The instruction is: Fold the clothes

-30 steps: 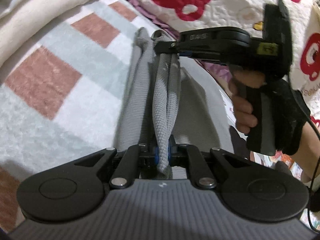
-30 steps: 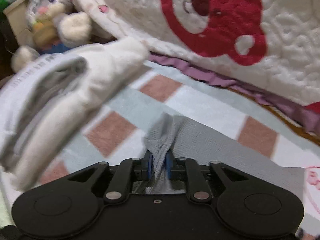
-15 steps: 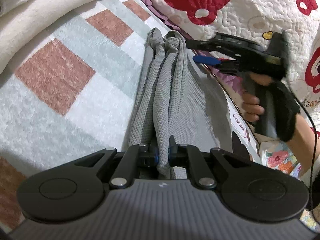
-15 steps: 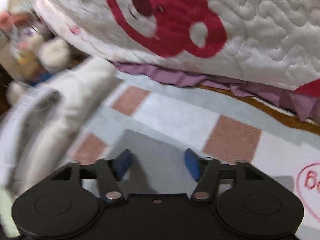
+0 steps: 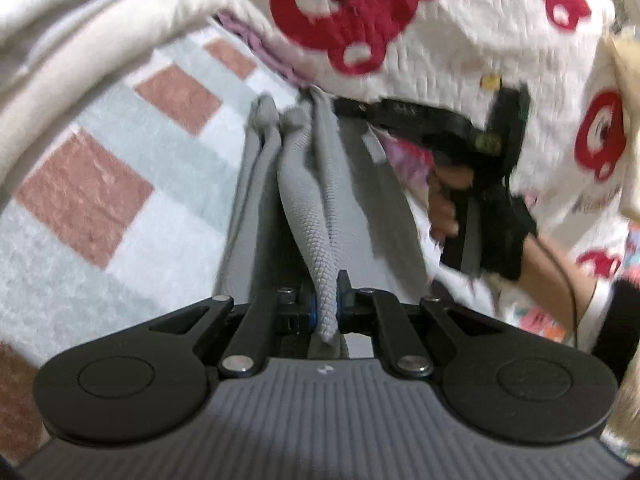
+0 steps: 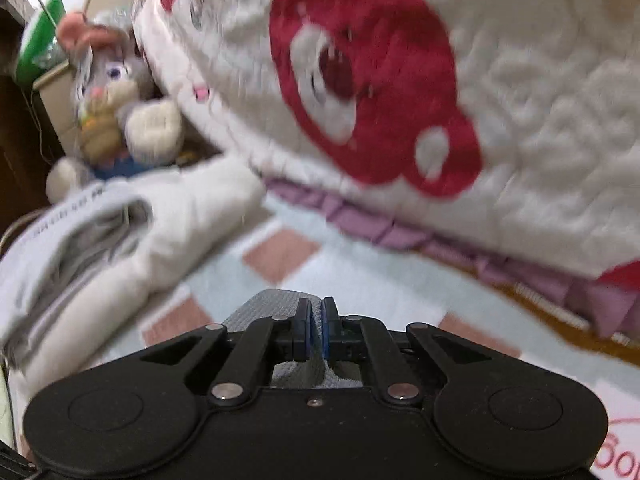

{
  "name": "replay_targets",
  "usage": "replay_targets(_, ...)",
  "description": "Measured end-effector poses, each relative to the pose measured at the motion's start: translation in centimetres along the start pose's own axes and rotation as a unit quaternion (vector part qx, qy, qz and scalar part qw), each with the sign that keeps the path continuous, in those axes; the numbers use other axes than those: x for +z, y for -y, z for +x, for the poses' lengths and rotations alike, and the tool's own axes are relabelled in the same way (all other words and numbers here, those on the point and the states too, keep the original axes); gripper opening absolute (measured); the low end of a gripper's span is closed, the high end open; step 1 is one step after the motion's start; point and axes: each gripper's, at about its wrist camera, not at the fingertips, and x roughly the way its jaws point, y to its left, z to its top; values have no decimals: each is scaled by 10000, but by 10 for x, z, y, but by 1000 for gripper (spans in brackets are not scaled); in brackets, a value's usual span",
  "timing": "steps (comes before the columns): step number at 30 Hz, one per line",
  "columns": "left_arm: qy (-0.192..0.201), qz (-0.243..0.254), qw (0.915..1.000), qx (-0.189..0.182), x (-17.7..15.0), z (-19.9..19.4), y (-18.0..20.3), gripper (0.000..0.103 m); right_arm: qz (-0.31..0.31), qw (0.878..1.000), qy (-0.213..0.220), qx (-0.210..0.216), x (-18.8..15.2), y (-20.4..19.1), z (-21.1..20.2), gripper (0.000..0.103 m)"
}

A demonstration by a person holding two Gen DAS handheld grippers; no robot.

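We find the grey garment (image 5: 320, 200) bunched into long pleats and stretched between both tools above the checked blanket (image 5: 88, 196). The left gripper (image 5: 325, 307) is clamped on one gathered end; the right gripper (image 6: 316, 330) is pinched on the other, only a thin edge of cloth between its pads. Both views are blurred, so how much fabric the right one holds is uncertain. Risks: that thin bite may slip under tension, dropping an end and undoing the pleats; uneven pulling may twist the layers so the fold lands crooked; the far end lies close to the quilt (image 5: 460, 40) and the folded pile (image 6: 100, 240), and may snag there.
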Motion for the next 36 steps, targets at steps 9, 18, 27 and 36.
replay_targets(9,64,-90,9994,331,0,-4,-2,12,-330,9982,-164,-471,-16,-27,-5,31)
replay_targets(18,380,-4,9978,535,-5,-44,10,43,869,9938,-501,-489,-103,3,-125,49)
replay_targets(27,-120,470,9905,1290,-26,-35,35,48,2483,9629,-1012,311,-204,28,-183,57)
replay_targets(36,1044,1723,9710,1285,-26,-66,90,48,3662,9111,-1273,1400,-240,8,-179,60)
